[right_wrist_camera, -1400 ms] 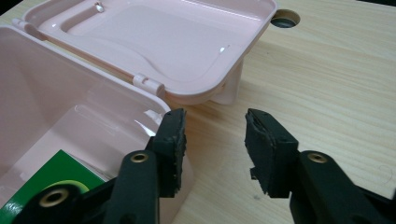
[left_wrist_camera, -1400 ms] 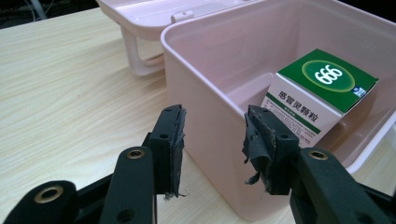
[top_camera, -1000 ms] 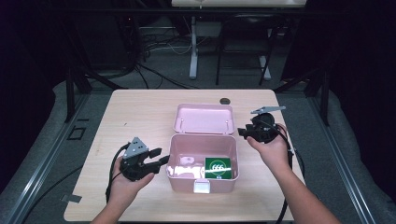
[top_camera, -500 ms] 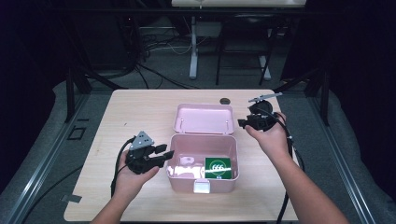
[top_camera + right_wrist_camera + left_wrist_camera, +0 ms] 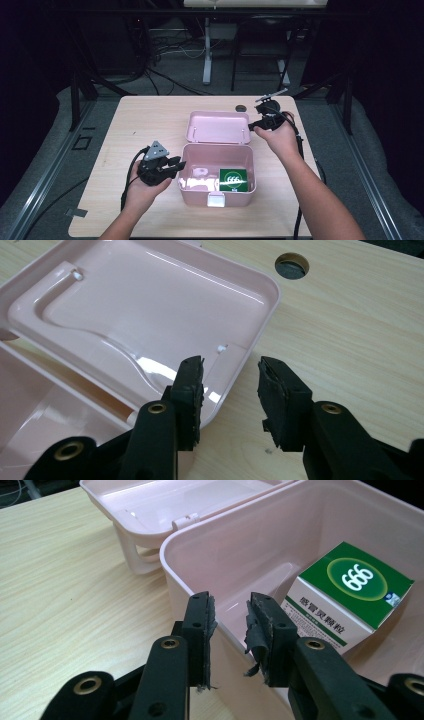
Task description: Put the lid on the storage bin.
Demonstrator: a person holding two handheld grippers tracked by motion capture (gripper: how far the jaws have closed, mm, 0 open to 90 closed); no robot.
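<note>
While the left gripper (image 5: 230,630) straddles the box (image 5: 216,197) wall, jaws just narrowing, not yet pinching, the right gripper (image 5: 227,395) — half-open, empty — should bite the lid (image 5: 150,315) rim squarely.

The box (image 5: 200,170) is being borne mid-table (image 5: 150,120), its lid (image 5: 217,126) lying open behind; the carton (image 5: 233,179) is being held inside, at right.

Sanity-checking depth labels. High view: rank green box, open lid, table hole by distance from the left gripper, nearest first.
From the left gripper:
1. Green box, inside the pink case, to the gripper's right.
2. Open lid, behind the case.
3. Table hole, beyond the lid's far right corner.
</note>
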